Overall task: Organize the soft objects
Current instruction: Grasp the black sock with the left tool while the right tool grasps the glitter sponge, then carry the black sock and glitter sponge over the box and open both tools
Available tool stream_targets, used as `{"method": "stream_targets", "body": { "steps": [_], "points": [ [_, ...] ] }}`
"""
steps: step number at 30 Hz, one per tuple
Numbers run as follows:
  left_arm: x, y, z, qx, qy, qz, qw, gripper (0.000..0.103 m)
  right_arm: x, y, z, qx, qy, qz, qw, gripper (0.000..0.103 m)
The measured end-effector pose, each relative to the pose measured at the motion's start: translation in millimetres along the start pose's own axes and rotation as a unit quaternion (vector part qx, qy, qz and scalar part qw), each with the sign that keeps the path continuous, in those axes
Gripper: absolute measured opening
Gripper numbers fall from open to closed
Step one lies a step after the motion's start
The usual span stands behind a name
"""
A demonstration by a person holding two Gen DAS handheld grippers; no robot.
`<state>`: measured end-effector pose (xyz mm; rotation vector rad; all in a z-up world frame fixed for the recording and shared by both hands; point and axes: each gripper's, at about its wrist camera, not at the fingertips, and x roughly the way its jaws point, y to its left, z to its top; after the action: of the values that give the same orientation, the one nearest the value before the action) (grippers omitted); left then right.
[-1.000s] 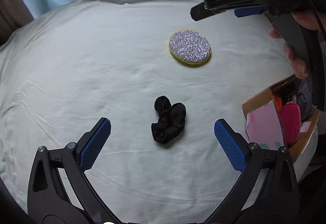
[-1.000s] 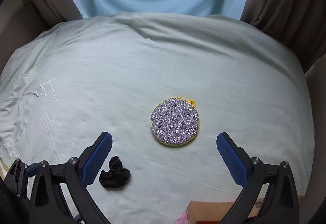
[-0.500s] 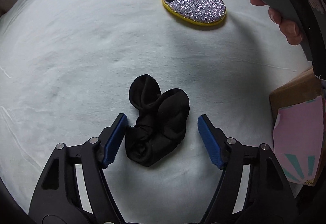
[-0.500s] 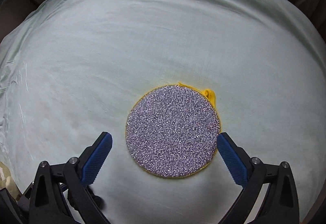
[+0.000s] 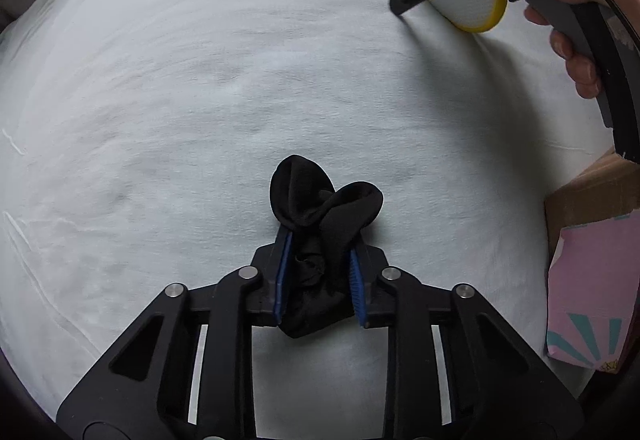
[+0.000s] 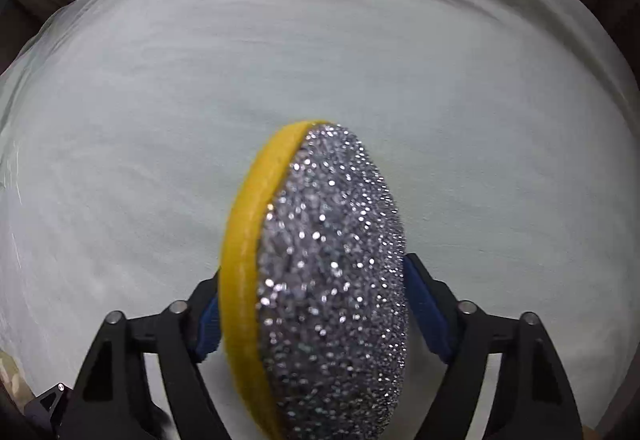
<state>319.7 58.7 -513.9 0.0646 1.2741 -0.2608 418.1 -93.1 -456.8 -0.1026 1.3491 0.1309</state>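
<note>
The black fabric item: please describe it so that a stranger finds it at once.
On the pale sheet, beside the cardboard box, the left tool pinches a crumpled black scrunchie. It alone is dark and limp; the round sponge is yellow and glittery.

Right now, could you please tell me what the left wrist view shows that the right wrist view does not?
Only the left wrist view shows the black scrunchie pinched in the left tongs, the cardboard box with a pink pouch, and the person's hand holding the right tongs' handle. Only the right wrist view shows the scrubber's glittery silver face and the right tongs closing around it. Both show the yellow-rimmed round scrubber and the pale sheet.
</note>
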Motion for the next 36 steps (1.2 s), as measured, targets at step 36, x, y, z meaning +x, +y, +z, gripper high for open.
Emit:
{"method": "stream_targets", "body": {
  "steps": [36],
  "points": [
    [-322.7,-73.9,-22.8,0.079,-0.186,0.003,0.9795,0.016,-327.8,-4.1,-181.6,0.090,-0.142,0.067,0.984,0.015]
  ]
}}
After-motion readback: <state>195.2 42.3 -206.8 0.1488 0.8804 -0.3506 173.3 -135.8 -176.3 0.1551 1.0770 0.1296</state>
